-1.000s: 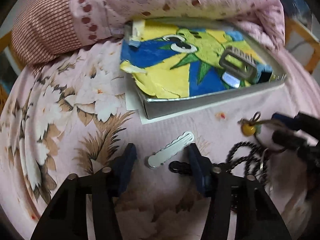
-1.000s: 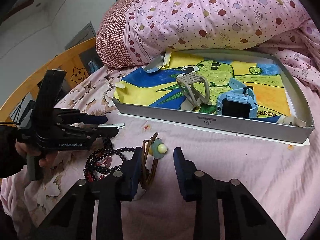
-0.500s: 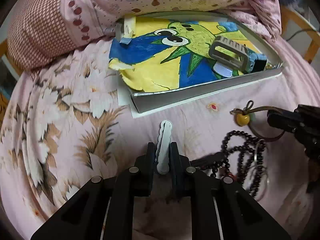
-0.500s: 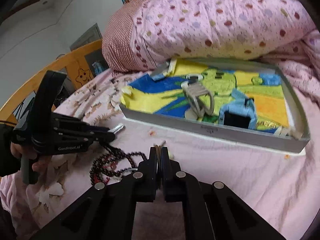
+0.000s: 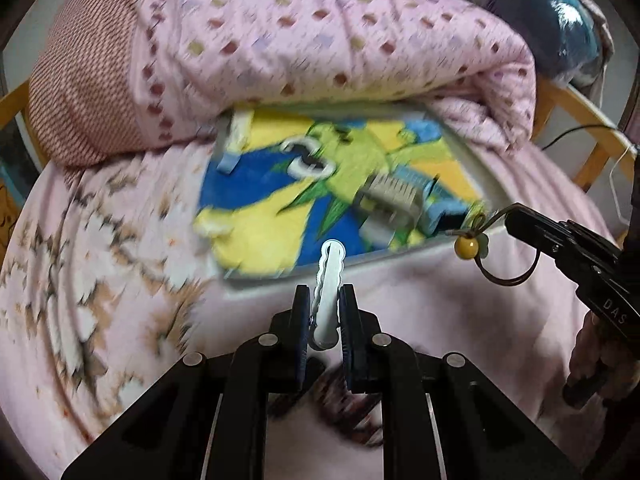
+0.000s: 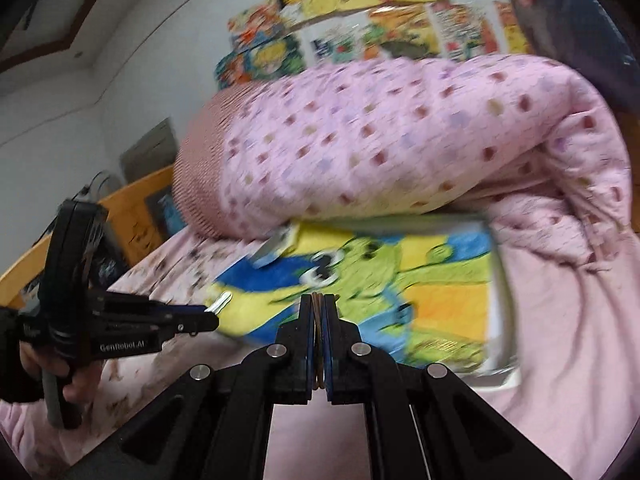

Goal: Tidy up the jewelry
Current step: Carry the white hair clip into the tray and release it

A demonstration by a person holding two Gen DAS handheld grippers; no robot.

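Within the last second both jaws had been closing, and each had come together on a piece of jewelry. The left hand-held gripper (image 5: 324, 316) was clamped on the white scalloped clip (image 5: 329, 280), which stood nearly upright between its pads with its rounded tip toward the tray (image 5: 400, 258). The right hand-held gripper (image 6: 318, 340) was pinched tight on the brown cord of the hair tie (image 5: 472, 246), whose yellow bead and loop dangled free just in front of the tray's near wall. A second earlier both pieces had lain on the bed (image 5: 120, 280) before the tray with the jaws apart around them; now both were lifted clear of the sheet and carried toward the tray. I judged the pick-up done for these two, with the placing in the tray left to do.

The tray lay on the bed with its far edge tucked under the rolled quilt (image 5: 320, 40). On its bright cartoon lining, toward the right, sat a grey band (image 5: 394, 196) and a blue watch (image 5: 444, 208), both blurred. The dark bead string (image 5: 340, 408) was left on the bed below the left hand-held gripper, in front of the tray, not yet dealt with.

The tray's near wall stood between both held pieces and its lining, so each probably had to pass over it. The hanging loop of the hair tie looked likely to snag that wall or swing into the watch. The two tools were near one another at the tray's right front corner and might crowd each other; the open left half of the lining seemed the freer spot for the clip.
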